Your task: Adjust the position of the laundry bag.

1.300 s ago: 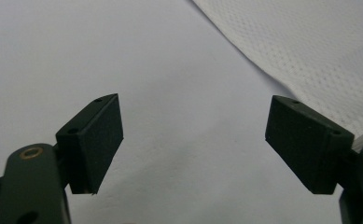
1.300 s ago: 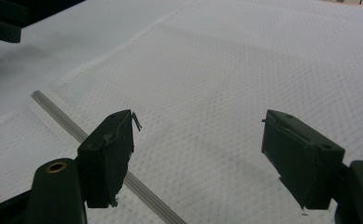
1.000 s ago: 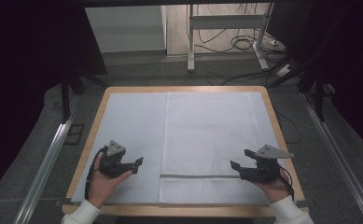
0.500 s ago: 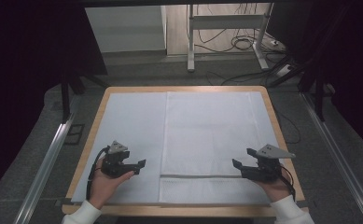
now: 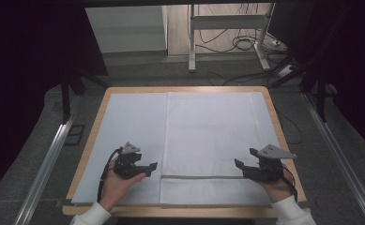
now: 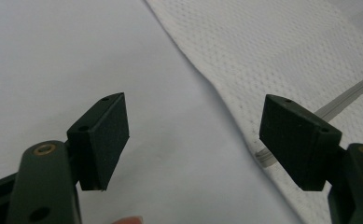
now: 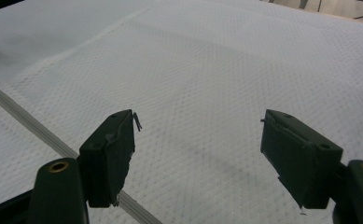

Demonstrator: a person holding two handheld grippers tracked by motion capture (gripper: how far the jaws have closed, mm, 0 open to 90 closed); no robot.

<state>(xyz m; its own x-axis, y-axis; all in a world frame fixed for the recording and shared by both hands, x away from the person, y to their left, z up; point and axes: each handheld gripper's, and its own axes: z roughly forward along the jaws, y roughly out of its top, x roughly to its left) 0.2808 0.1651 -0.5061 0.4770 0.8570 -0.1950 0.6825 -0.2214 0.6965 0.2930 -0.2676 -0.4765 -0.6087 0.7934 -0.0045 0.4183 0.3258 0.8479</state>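
A white mesh cloth (image 5: 208,140) lies flat on the right part of the table, with a grey stripe (image 5: 199,177) running across it near the front. My left gripper (image 5: 151,166) hovers just off the cloth's left edge (image 6: 226,107), jaws open and empty. In the left gripper view the hemmed edge and the stripe (image 6: 342,100) run under the right jaw. My right gripper (image 5: 239,164) is over the cloth's front right part, open and empty, with the mesh (image 7: 202,93) and the stripe (image 7: 25,119) below its jaws.
A pale sheet (image 5: 128,131) covers the table, framed by a wooden rim (image 5: 91,136). Metal rails (image 5: 49,159) run along both sides on the floor. Behind the table stand a white frame's legs (image 5: 192,42) and loose cables (image 5: 246,44).
My left gripper has slid right toward the cloth's left edge. The right gripper has barely shifted.
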